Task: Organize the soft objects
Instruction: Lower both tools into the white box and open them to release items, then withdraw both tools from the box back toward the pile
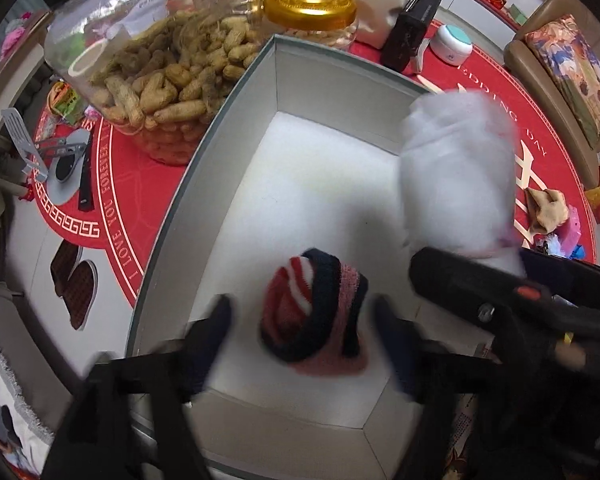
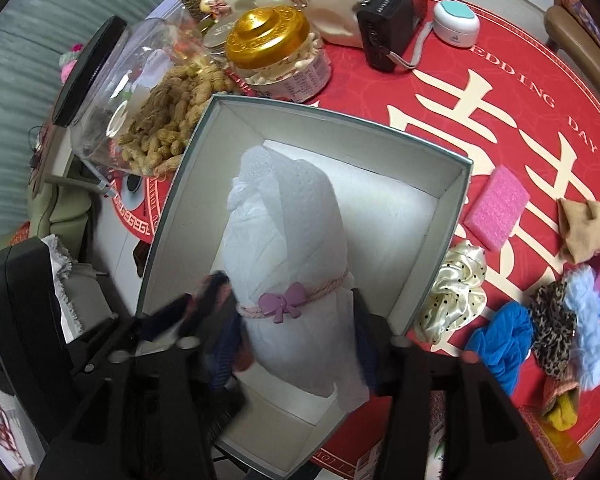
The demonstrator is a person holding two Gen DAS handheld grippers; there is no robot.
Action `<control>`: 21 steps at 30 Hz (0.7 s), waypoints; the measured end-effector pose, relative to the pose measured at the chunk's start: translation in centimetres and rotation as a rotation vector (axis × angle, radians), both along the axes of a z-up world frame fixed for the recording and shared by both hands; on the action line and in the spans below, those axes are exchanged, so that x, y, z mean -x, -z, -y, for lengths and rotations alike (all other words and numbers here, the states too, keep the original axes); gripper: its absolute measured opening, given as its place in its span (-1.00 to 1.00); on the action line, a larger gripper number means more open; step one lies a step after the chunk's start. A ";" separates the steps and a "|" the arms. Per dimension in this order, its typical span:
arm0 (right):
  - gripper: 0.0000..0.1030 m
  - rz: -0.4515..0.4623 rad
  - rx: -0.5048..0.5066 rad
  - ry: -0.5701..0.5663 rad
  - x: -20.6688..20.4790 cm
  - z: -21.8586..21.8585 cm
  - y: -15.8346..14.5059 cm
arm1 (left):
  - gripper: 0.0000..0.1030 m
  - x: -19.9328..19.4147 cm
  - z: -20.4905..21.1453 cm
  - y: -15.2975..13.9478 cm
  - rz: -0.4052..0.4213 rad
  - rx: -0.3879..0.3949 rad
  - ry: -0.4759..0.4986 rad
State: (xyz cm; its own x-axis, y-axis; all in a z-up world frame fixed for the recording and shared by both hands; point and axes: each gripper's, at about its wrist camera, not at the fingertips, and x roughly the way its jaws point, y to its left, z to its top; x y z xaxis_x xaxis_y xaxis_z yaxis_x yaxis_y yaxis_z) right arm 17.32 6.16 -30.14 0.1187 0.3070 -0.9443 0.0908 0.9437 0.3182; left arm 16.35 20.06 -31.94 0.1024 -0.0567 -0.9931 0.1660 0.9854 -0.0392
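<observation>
Red cloth with cream lettering covers the bench (image 2: 440,80), and a grey box (image 2: 460,178) with a white lining sits open on it. Behind the box stand a peanut jar (image 1: 160,80), a gold-lidded jar (image 2: 274,46) and a black radio (image 2: 392,24).

From the left wrist camera, the left gripper (image 1: 302,334) hangs over the near end of the box with its fingers spread wide, holding nothing. A striped sock ball (image 1: 314,312), red, white, navy and pink, lies on the box floor between them; the blur makes it hard to say whether either finger touches it.

From the right wrist camera, the right gripper (image 2: 296,320) is clamped on a white roll (image 2: 288,240) tied with pink cord and a purple bow (image 2: 282,302). The roll stands over the middle of the box, its top pointing toward the far wall.

To the right of the box, on the cloth, lie a cream scrunchie (image 2: 454,288), a pink sponge (image 2: 498,212), a tan sock (image 2: 584,228), a blue scrunchie (image 2: 504,340) and a leopard scrunchie (image 2: 554,328).
</observation>
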 end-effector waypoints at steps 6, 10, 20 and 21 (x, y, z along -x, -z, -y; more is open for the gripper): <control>0.93 0.046 0.029 0.040 0.4 0.9 -0.9 | 0.99 -0.1 -0.7 -0.2 -0.033 0.085 -0.033; 0.99 0.067 0.019 0.061 0.8 1.3 -1.6 | 0.99 0.1 -1.7 0.8 -0.088 0.093 -0.067; 1.00 0.094 -0.055 0.111 4.2 1.5 -4.3 | 0.99 3.5 -2.8 -1.4 -0.127 0.151 -0.036; 1.00 0.102 -0.061 0.114 4.7 1.6 -4.8 | 0.99 3.8 -2.7 -1.8 -0.128 0.153 -0.027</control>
State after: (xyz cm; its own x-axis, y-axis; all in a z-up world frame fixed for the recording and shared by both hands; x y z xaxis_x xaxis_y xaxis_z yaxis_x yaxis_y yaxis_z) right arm 12.57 4.60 -25.37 0.2506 0.3423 -0.9056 0.1603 0.9078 0.3875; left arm 12.55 22.72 -30.19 -0.0207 -0.2067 -0.9782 0.1232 0.9704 -0.2077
